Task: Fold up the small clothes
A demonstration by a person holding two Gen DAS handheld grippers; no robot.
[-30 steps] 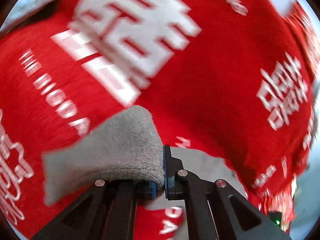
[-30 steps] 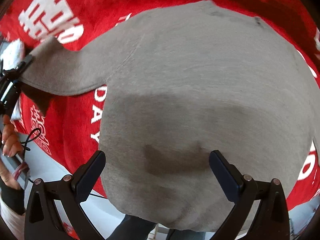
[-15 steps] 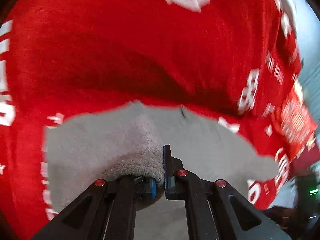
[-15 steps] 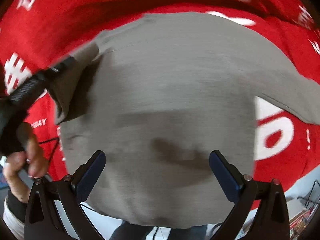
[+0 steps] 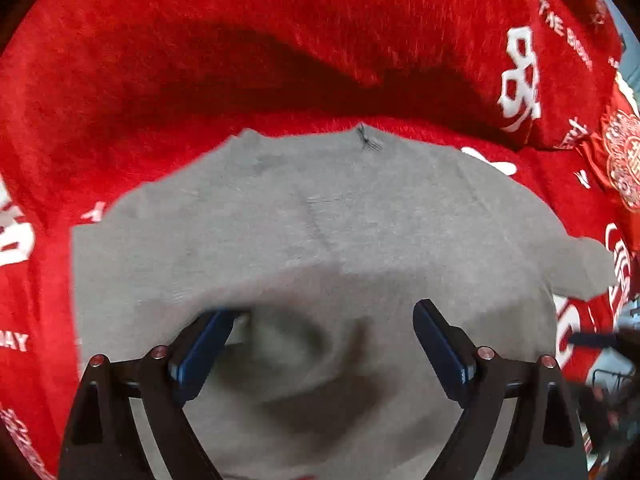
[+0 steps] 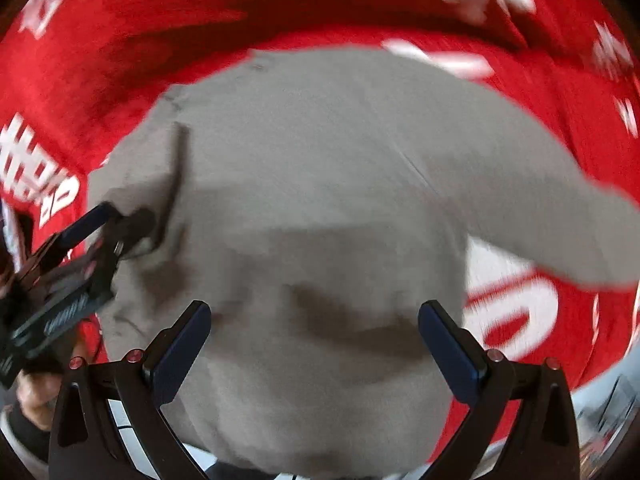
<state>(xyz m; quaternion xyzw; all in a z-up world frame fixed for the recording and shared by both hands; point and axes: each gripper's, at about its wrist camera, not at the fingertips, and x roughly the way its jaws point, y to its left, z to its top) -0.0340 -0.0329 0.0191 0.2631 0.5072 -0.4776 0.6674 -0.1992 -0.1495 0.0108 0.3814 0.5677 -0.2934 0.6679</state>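
Hovering spread wide, each hand-held gripper, left [image 5: 322,342] and right [image 6: 314,340], grips nothing above the grey garment [image 5: 320,232].

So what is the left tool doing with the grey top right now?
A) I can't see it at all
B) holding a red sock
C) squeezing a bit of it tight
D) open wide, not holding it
D: the left tool has its two blue pads spread far apart, with the grey top lying loose on the red cloth and nothing pinched between them.
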